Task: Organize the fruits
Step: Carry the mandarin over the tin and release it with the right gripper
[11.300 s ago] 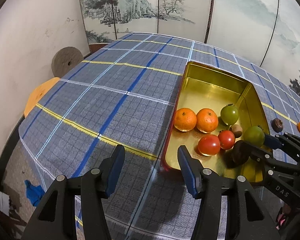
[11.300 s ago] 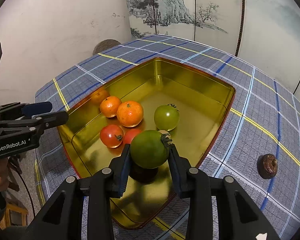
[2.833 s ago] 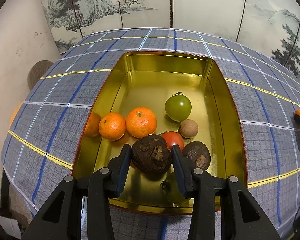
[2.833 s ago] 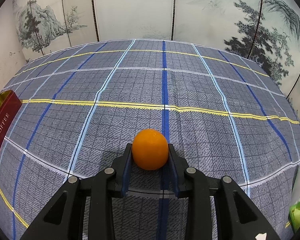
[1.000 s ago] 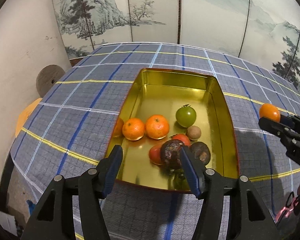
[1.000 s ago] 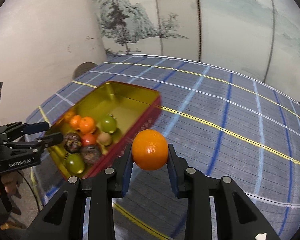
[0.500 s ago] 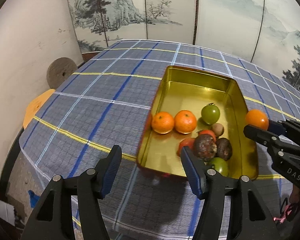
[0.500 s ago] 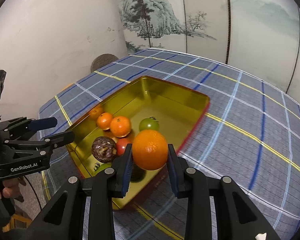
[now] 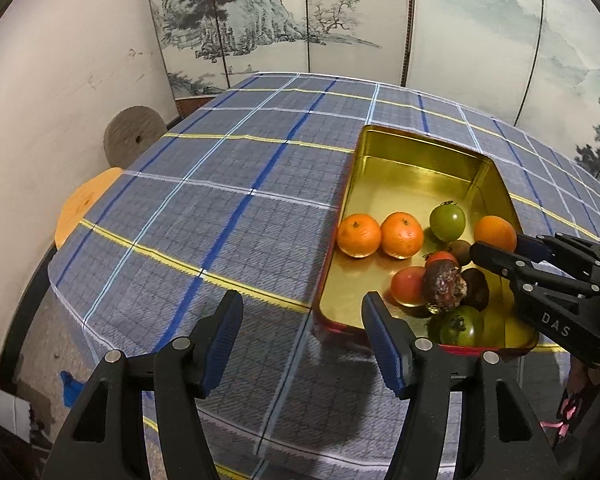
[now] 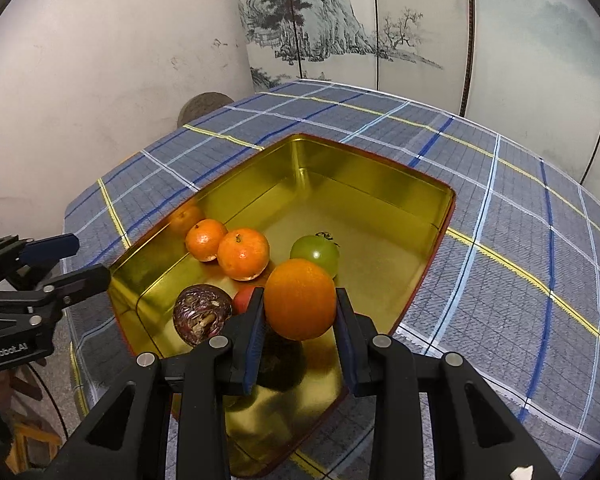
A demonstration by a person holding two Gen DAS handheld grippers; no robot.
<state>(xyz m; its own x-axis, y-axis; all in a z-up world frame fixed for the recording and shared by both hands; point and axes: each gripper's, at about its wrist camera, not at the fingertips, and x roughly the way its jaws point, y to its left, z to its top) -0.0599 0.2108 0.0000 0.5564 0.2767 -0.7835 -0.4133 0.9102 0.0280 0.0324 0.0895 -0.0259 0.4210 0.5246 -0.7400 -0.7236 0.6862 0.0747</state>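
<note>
A gold tin [image 9: 416,160] [image 10: 364,184] with red outer walls sits on the plaid tablecloth. It holds two mandarins [image 9: 402,235] [image 10: 243,254], a green tomato [image 9: 447,222] [image 10: 315,254], red tomatoes [image 9: 408,291], a wrinkled dark fruit [image 9: 444,286] [image 10: 202,314] and more fruit. My right gripper [image 10: 300,312] [image 9: 500,246] is shut on an orange [image 10: 300,299] [image 9: 495,234] and holds it above the tin's near right part. My left gripper [image 9: 300,336] [image 10: 66,260] is open and empty, left of the tin's near corner.
The plaid tablecloth [image 9: 220,208] stretches left of and behind the tin. A round grey disc [image 9: 134,136] and an orange stool [image 9: 84,204] stand beyond the table's left edge. A painted folding screen [image 9: 340,20] stands behind the table.
My right gripper has carried the orange further in over the tin's fruit. My left gripper has drawn back and left, away from the tin, still open.
</note>
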